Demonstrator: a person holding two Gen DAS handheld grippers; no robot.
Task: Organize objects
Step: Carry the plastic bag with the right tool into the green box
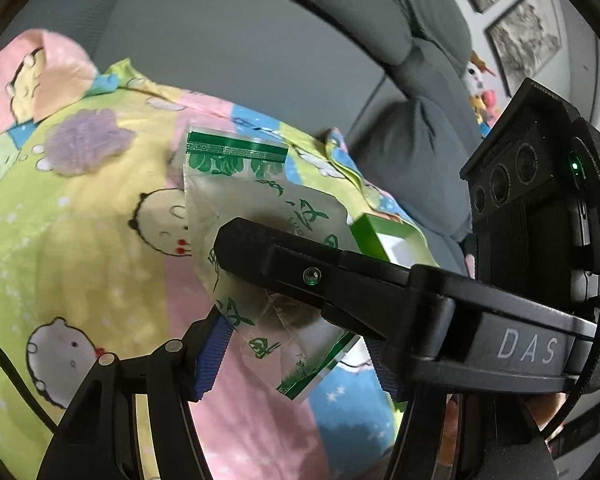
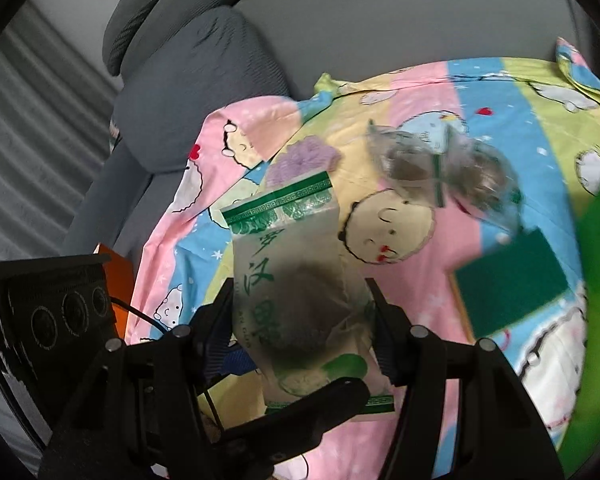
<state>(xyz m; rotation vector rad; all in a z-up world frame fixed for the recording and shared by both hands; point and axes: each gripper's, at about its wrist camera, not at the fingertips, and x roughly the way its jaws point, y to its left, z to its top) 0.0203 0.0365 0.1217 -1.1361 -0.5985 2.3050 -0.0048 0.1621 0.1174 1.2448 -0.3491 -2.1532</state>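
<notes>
both tongs meet on one packet (image 2: 296,280), a translucent sachet with green borders and green characters and something dark inside. right tongs (image 2: 300,316) are clenched on its lower half, one finger on each long edge. left tongs (image 1: 296,320) also pinch it, gripping near the bottom seal. the packet's long axis runs away from the right camera, top seal pointing toward the grey sofa back (image 2: 380,12). it hangs above a cartoon-print sheet (image 2: 420,288) spread over the sofa seat. only the right view shows a second clear packet (image 2: 444,168), blurred, farther along the sheet, and a dark green box (image 2: 512,280) near the sheet's right edge. between them the sheet lies bare.
</notes>
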